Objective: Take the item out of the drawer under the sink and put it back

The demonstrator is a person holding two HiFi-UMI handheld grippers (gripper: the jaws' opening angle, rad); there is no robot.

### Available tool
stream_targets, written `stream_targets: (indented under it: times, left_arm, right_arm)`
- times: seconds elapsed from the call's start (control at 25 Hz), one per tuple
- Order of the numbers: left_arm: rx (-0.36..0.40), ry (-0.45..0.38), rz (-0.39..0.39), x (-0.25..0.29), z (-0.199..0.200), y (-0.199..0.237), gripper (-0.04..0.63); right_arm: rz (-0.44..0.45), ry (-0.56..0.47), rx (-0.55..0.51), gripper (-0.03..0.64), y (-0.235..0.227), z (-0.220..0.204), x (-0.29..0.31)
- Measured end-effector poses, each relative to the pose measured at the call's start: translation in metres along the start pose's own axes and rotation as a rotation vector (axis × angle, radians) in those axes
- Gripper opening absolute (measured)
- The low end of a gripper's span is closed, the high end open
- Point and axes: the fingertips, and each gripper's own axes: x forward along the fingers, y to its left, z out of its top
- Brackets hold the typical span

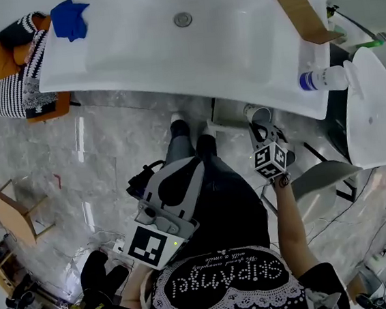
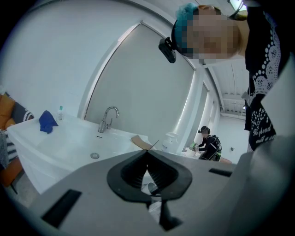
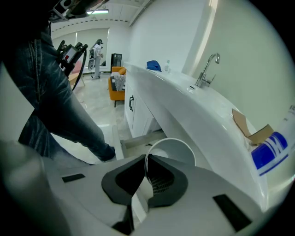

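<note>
Closest to the lens, the left gripper [image 1: 140, 183] hangs by the person's jeans. The right gripper [image 1: 259, 131] holds a white cup [image 1: 259, 114] at the front edge of the sink [image 1: 167, 43], which bears a blue cloth [image 1: 69, 19], cardboard [image 1: 305, 12] and a bottle [image 1: 322, 78]. Left gripper view: jaws together on nothing, faucet [image 2: 108, 117] ahead. Right gripper view: jaws clamped on the cup's rim, with the open drawer [image 3: 140, 138] just beyond.
</note>
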Motion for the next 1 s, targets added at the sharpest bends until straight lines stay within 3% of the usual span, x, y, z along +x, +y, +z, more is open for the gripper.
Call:
stream_targets:
  times: [1.0]
  left_arm:
    - [-0.031,0.057,0.021,-0.004,-0.018,0.007,0.005]
  right_arm:
    - [0.061,0.097,0.021,0.026,-0.013,-0.029,0.07]
